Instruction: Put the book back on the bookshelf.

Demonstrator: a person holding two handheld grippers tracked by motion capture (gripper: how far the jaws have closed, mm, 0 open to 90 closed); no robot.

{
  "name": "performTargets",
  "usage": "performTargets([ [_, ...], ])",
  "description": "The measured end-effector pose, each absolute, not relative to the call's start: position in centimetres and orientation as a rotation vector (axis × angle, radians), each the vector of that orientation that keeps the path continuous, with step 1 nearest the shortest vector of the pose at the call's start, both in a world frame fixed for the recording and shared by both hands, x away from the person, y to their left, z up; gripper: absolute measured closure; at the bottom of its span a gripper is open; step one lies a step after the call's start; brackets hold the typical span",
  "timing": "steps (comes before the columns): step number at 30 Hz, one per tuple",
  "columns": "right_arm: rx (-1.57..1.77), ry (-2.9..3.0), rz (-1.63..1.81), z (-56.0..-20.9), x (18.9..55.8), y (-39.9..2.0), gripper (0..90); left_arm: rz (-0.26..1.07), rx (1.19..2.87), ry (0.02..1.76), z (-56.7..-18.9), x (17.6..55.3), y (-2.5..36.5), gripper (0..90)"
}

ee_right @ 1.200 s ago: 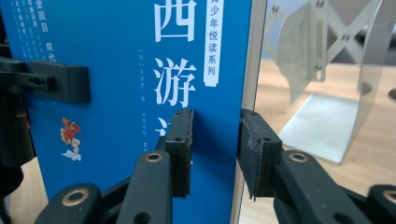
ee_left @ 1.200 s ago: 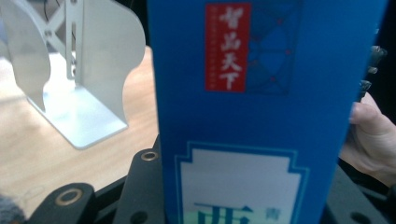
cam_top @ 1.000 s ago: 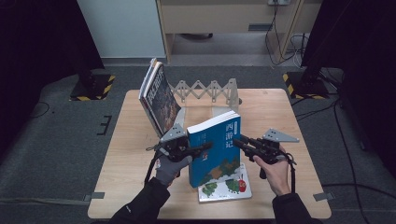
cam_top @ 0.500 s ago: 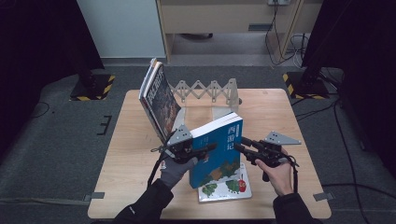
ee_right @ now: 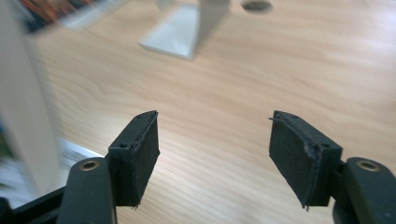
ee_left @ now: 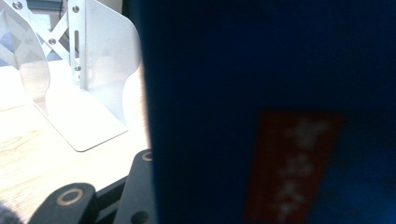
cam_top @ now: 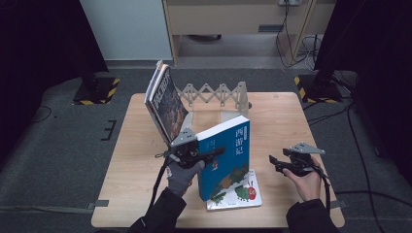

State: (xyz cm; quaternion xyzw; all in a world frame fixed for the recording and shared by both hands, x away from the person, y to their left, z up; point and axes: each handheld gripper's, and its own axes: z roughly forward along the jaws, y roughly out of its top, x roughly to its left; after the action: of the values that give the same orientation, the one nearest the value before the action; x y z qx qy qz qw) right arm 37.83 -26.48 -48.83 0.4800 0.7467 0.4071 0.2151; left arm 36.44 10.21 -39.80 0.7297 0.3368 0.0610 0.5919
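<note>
Wooden surface (cam_top: 291,116): left tongs (cam_top: 204,156) grip the blue book (cam_top: 226,162) upright over the flat picture book (cam_top: 240,194), while right tongs (cam_top: 278,162), on the book a second ago, now sit apart with jaws wide and empty, so the left carries it alone toward the white rack (cam_top: 214,94).

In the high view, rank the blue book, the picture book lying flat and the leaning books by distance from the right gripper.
From the right gripper:
1. Picture book, flat, front edge.
2. Blue book, upright, centre; nearly as near.
3. Leaning books, far left, against the rack.
</note>
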Motion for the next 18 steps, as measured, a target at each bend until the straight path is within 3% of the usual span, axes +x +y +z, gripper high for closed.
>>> performTargets([
  [18, 1.462, 2.191, 0.846, -52.8, 38.9, -27.2, 19.8, 0.285, 1.589, 0.791, -32.5, 37.8, 14.1, 61.3],
])
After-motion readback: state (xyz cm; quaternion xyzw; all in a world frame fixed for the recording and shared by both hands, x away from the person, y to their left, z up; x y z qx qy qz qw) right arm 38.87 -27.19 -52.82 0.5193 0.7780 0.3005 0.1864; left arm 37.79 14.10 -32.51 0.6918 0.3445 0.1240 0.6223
